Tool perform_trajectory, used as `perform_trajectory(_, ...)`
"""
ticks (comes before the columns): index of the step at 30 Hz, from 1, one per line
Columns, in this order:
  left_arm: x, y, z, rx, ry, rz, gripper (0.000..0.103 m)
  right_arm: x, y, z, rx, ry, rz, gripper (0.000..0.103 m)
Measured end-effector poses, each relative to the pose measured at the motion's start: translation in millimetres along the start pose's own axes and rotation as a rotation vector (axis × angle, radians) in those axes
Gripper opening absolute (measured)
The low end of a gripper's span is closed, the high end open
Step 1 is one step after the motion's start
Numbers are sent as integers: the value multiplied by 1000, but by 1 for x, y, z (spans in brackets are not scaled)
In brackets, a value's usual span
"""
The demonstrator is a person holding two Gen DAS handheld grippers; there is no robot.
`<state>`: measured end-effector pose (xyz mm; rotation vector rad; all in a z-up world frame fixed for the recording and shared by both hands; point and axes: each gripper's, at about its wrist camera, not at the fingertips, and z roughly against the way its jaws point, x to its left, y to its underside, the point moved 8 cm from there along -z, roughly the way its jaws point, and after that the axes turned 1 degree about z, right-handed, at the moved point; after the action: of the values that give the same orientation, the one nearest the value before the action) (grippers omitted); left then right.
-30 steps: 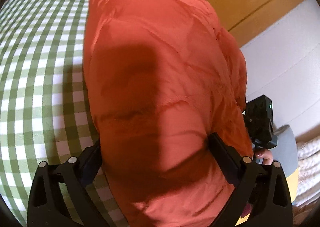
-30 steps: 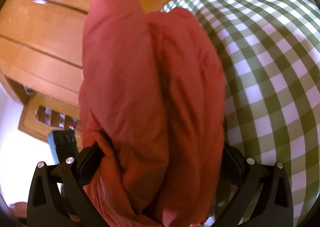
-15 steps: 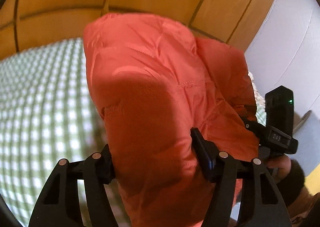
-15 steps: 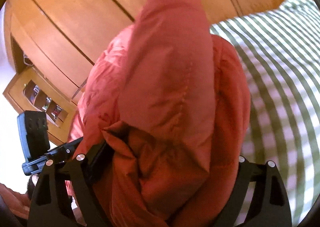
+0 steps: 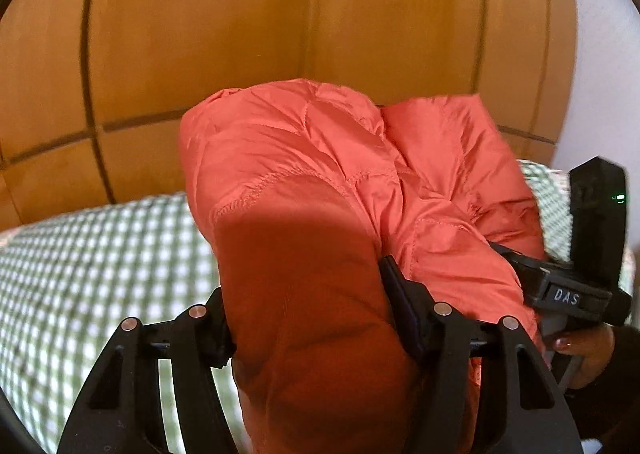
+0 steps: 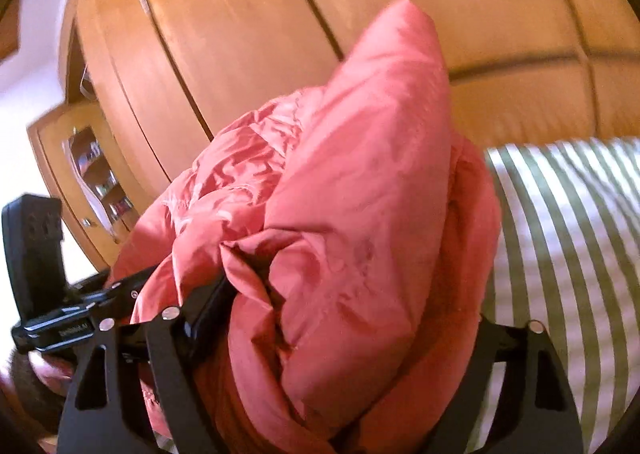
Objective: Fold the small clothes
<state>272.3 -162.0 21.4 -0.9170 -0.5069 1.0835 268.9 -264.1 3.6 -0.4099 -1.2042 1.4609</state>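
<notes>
A puffy orange quilted jacket (image 5: 304, 189) is bunched up and lifted above a green-and-white checked bedspread (image 5: 100, 254). My left gripper (image 5: 308, 306) is closing on a thick fold of it, both pads pressing the fabric. In the right wrist view the same jacket (image 6: 360, 181) fills the middle, and my right gripper (image 6: 340, 318) is closing on a bulky bundle of it. The right gripper's body (image 5: 568, 294) shows at the right of the left view, with a hand (image 5: 580, 350) under it. The left gripper's body (image 6: 44, 294) shows at the left of the right view.
Wooden wardrobe doors (image 5: 280, 21) stand behind the bed in both views. A wooden cabinet with a glass front (image 6: 96, 181) is at the left of the right view. A white wall (image 5: 600, 53) rises at the right.
Both grippers have closed in on the jacket and lifted it off the bedspread. The views tilted up, so the wardrobe fills the background and the bed has dropped low.
</notes>
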Motion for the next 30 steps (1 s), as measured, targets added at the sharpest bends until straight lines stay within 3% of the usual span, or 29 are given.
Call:
perform_trajectory(3,32,14,-46,71,-42,53,65,-20,14,-31,64,80,-32,83)
perform_trajectory(5,53,36,-66,108,-41,152,78,-40,22,-43,105,25,-167,88)
perform_trajectory(7,63,43,-62,72,-6,202,80,-49,26,-39,99,40,-204,98)
perform_trajectory(10,62,46,-45,55,-34,179,82,-54,28,-25,98,60,-213,100)
perform_trajectory(13,57,39,-18,35,-74,132,83,-46,8,1,22,147,-153,101)
perform_trajectory(16,61,9,11,-78,-103,131,86,-27,-32,36,-127,197,-33,101)
perform_trajectory(18,62,-24,22,-139,-125,136,91,-19,-58,40,-149,294,80,101)
perform_trajectory(20,59,-48,19,-136,-132,125,91,-7,-85,20,-143,339,141,101)
perform_trajectory(22,52,-76,0,-94,-153,85,91,-12,-95,-3,-109,355,175,101)
perform_trajectory(26,57,-110,-85,64,-182,35,91,-46,-86,-48,14,474,165,101)
perform_trajectory(28,61,-112,-118,103,-232,16,91,-70,-74,-65,81,506,107,101)
perform_trajectory(30,66,-104,-159,177,-239,3,100,-89,-66,-72,95,530,62,101)
